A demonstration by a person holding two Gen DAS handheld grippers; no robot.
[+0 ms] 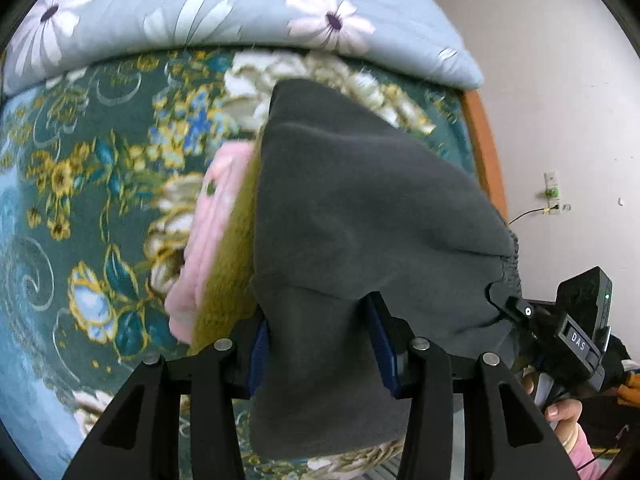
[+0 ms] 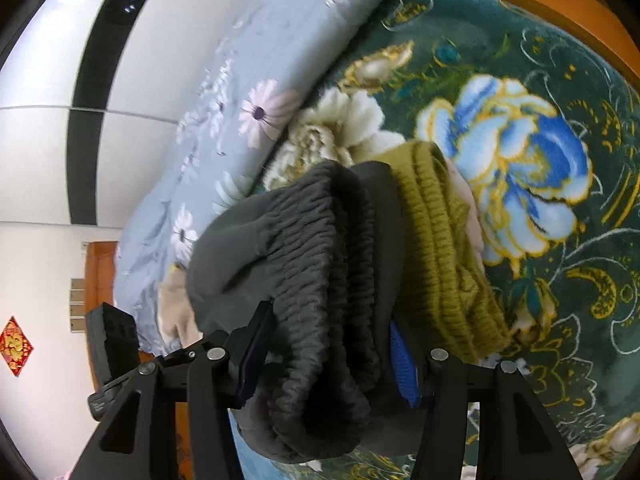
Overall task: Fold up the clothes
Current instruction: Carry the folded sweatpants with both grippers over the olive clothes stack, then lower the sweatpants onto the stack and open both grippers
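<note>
On the bed, a blue flowered quilt [image 1: 240,4] lies along the far edge of a dark green floral blanket [image 1: 80,168]. No container shows in either view. In the left wrist view, going left to right, a pink garment [image 1: 208,240] lies folded on the blanket, an olive knit [image 1: 230,276] sits on it, and grey trousers [image 1: 360,216] lie over both, covering most of the knit. The left gripper [image 1: 320,344] has its jaws narrowed on a thick fold of the trousers. The trousers' long axis runs away from this camera toward the quilt, tapering to a far end. At their right edge the gathered waistband [image 1: 512,264] is pinched by the right gripper [image 1: 496,300]. In the right wrist view the waistband [image 2: 320,280] bunches in ribbed folds between the right gripper's [image 2: 332,364] jaws, with the knit [image 2: 440,248] just beside it.
</note>
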